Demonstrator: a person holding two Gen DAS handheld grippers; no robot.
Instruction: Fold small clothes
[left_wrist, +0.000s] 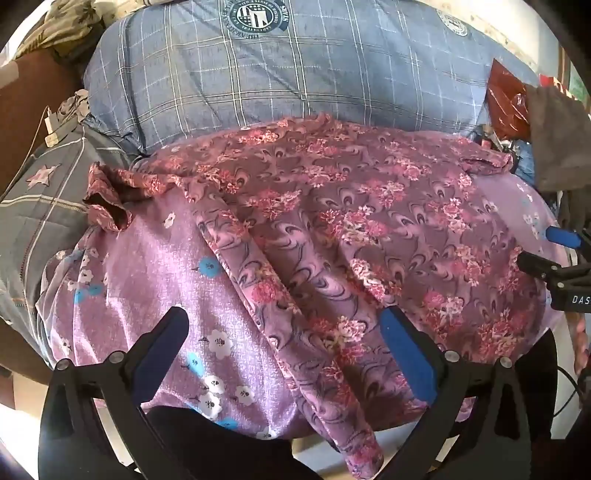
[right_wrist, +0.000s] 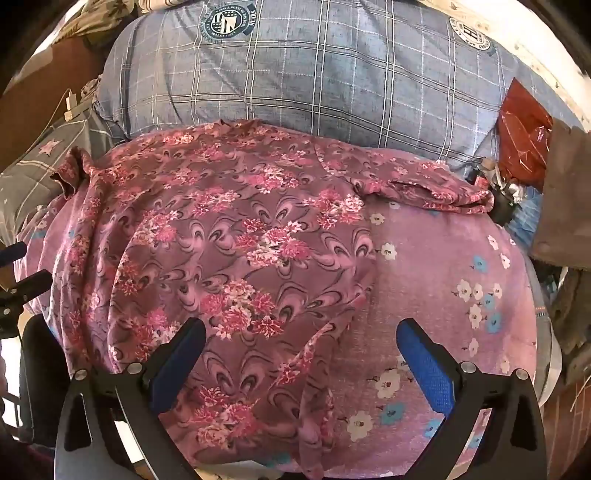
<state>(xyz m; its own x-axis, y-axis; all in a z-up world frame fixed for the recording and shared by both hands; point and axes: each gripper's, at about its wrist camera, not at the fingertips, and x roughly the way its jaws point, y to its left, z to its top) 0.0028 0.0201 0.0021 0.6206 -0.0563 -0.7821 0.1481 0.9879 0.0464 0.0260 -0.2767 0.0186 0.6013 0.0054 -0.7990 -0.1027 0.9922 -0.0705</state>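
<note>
My left gripper (left_wrist: 284, 354) hangs with its jaws wide apart and nothing between them, poised over the near hem of the top (left_wrist: 332, 229). My right gripper (right_wrist: 301, 365) is just as wide and empty, above the hem's other side. The top lies spread on the lilac sheet (left_wrist: 147, 266), neck toward the checked pillow (left_wrist: 295, 81), both sleeves out to the sides and the hem spilling over the near edge.

I judge the cloth thin, light and limp, with a sheen that suggests it may slide on the sheet. It will sag and fold wherever I lift it, so one pinch would bunch it. I would take it at two points: left at the sleeve (left_wrist: 107, 199), right at the hem corner on that side, pinching only its own layer, not the sheet.
</note>
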